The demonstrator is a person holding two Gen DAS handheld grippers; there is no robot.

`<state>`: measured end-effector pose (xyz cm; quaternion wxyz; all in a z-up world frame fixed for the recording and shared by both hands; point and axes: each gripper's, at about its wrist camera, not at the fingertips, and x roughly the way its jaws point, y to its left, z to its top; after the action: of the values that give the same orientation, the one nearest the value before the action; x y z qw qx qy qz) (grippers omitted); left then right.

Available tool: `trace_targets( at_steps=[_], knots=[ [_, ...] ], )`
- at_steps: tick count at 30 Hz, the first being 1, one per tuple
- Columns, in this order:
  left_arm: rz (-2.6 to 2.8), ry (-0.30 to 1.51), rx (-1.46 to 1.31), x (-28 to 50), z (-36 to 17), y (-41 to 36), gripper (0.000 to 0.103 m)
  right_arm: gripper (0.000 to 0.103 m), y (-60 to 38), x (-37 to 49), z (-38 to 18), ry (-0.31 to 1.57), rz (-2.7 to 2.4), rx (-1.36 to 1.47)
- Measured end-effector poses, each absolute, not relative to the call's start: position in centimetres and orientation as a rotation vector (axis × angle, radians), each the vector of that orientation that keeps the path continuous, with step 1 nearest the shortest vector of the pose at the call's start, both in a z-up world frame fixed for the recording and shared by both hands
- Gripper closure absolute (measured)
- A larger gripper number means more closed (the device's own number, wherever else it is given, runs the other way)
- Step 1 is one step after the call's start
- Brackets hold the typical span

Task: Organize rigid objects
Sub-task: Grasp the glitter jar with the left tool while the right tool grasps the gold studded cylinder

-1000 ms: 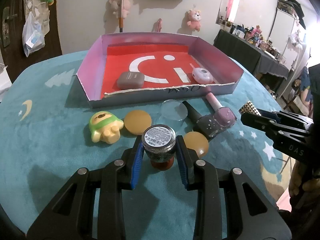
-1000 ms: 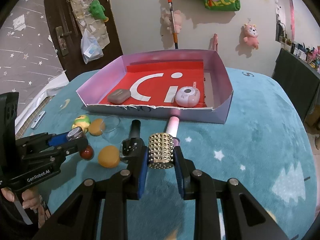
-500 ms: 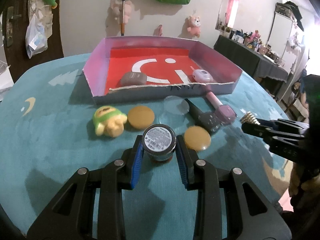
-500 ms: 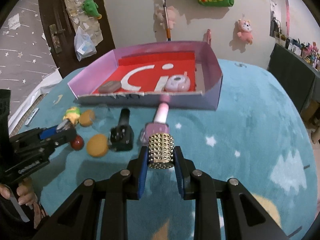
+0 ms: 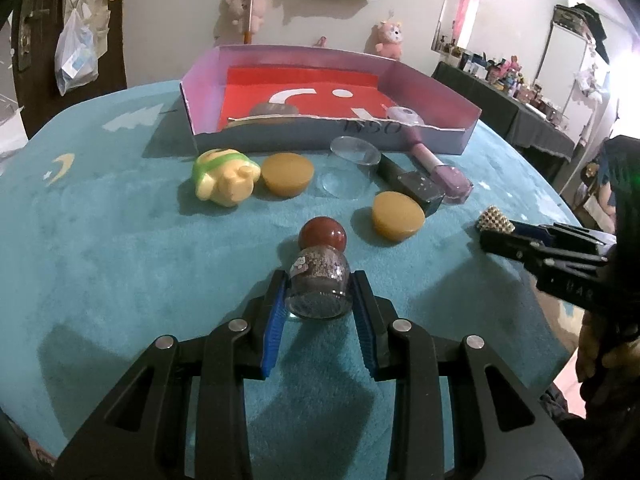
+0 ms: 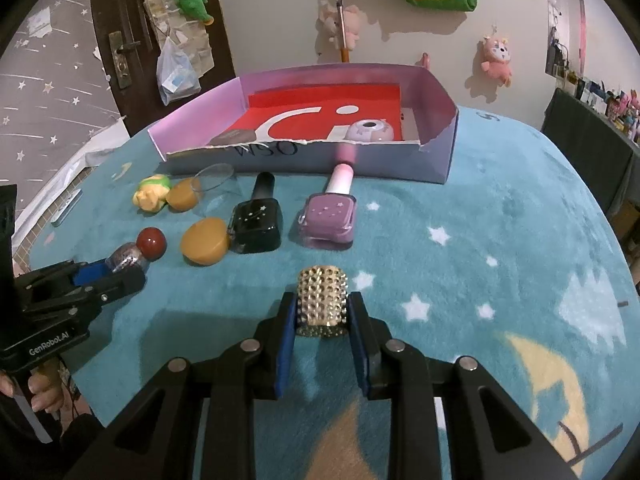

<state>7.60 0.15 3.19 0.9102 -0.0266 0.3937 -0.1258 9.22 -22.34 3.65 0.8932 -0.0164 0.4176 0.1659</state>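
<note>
Angling both tools steeply down before the pink box (image 6: 432,160), we clamp the left gripper (image 5: 320,300) on a glitter bottle (image 5: 320,284) lying on the teal cloth (image 5: 120,260); our right gripper (image 6: 322,312), jaws just loosening, brackets the studded cylinder (image 6: 322,300).

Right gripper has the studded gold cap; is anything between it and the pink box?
Yes. The purple polish bottle lies directly between the studded cap and the box, its cap against the front wall. The black bottle lies just left of that line.
</note>
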Motion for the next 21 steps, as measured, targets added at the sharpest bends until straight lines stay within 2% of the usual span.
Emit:
trace_targets(
  at_steps=[1, 2, 4, 10, 21],
  knots=[
    [-0.265, 0.812, -0.063, 7.6, 3.2, 0.2, 0.07, 0.064, -22.2, 9.2, 3.7, 0.865, 0.348, -0.035],
    [-0.268, 0.814, -0.068, 7.7, 3.3, 0.3, 0.066, 0.056, -22.1, 9.1, 3.7, 0.86, 0.352, -0.041],
    [-0.264, 0.81, -0.078, 7.7, 3.5, 0.5, 0.031, 0.049, -21.8, 8.8, 3.6, 0.849, 0.344, -0.06],
    [-0.253, 0.772, -0.046, 7.9, 4.3, 0.2, 0.03, 0.047, -21.6, 8.9, 3.6, 0.847, 0.334, -0.064],
    [-0.225, 0.823, -0.008, 9.9, 3.7, -0.6, 0.03, 0.047, -22.1, 10.1, 3.5, 0.851, 0.302, -0.041]
  ],
)
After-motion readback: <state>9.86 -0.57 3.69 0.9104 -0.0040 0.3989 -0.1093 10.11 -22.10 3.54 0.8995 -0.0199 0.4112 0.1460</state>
